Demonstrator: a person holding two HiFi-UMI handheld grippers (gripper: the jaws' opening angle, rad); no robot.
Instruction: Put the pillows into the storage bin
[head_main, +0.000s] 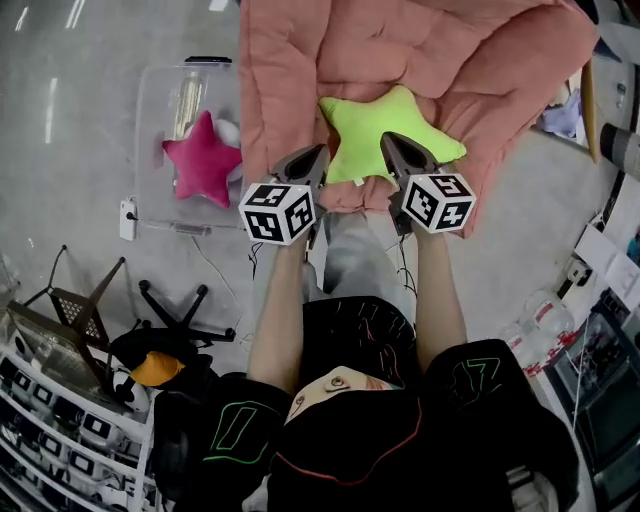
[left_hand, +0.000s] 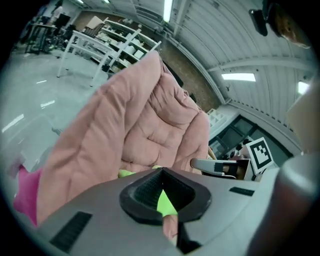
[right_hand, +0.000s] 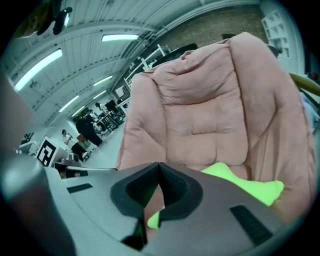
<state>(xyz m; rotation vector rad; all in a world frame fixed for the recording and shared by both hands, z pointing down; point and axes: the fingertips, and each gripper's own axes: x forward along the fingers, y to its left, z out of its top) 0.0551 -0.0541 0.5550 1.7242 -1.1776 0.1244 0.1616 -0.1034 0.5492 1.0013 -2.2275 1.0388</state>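
Note:
A lime-green star pillow (head_main: 375, 125) lies on the seat of a pink padded chair (head_main: 400, 50). A magenta star pillow (head_main: 203, 160) sits inside the clear storage bin (head_main: 160, 90) on the floor to the chair's left. My left gripper (head_main: 320, 150) is shut and empty, its tips at the green pillow's left edge. My right gripper (head_main: 385, 138) is also shut and empty, and hovers over the pillow's lower middle. In the left gripper view the jaws (left_hand: 161, 171) meet, with green pillow (left_hand: 165, 202) behind them. The right gripper (right_hand: 159, 165) also points at the green pillow (right_hand: 245, 182).
A black star-shaped chair base (head_main: 175, 310) and a metal stand (head_main: 70, 305) are on the floor at the lower left, near shelving. A white plug block (head_main: 128, 218) lies beside the bin. Bottles and clutter (head_main: 560, 320) line the right side.

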